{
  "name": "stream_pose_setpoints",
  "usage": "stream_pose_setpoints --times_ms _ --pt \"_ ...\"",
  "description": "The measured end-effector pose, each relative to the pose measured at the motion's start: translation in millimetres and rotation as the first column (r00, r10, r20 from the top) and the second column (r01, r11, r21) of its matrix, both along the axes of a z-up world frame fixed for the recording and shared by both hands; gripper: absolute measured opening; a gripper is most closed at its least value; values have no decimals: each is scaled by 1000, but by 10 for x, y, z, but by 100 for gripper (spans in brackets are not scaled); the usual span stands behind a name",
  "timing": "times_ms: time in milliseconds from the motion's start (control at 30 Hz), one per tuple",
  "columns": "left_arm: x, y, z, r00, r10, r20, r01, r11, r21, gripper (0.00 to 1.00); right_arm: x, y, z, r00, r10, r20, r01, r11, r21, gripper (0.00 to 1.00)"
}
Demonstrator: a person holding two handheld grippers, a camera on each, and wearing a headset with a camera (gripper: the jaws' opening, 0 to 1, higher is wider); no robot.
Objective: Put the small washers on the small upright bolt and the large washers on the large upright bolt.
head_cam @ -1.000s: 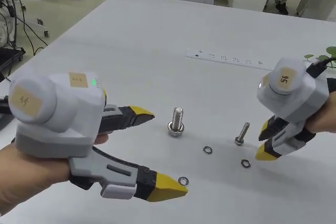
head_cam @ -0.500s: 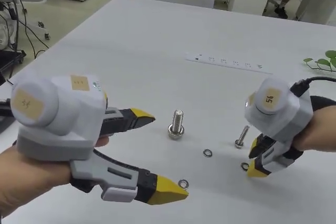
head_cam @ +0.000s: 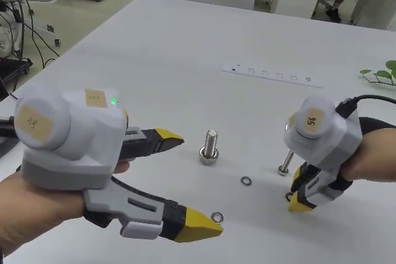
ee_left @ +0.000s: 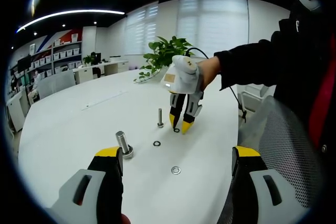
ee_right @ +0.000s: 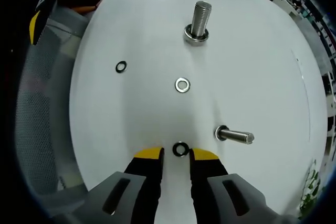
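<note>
Your right gripper [ee_right: 177, 157]: jaws narrowly parted, washer [ee_right: 180, 149] at its tips, small bolt [ee_right: 234, 136] at 2 o'clock. Your left gripper [ee_left: 177, 153]: spread wide.

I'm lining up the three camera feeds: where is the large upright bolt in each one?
Head view: large upright bolt, centre of the picture.
Left gripper view: lower left.
Right gripper view: top, just right of centre.
Shared landmark: the small upright bolt, in all three.
</note>
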State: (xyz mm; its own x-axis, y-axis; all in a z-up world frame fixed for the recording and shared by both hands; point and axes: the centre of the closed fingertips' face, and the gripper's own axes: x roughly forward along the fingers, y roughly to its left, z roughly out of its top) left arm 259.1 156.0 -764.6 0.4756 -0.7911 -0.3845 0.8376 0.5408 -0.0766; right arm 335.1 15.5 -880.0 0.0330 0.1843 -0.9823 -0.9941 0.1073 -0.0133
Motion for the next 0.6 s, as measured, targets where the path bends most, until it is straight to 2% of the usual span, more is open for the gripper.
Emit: stream_pose_setpoints --times_ms 333,600 --pt "0 3 -10 1000 2 -1 -2 1000 2 85 45 -5 -2 999 40 -5 -40 999 -18 15" --pt "-13 5 -9 1000 3 -2 -3 1000 4 85 23 -4 -1 999 49 3 -49 998 -38 15"
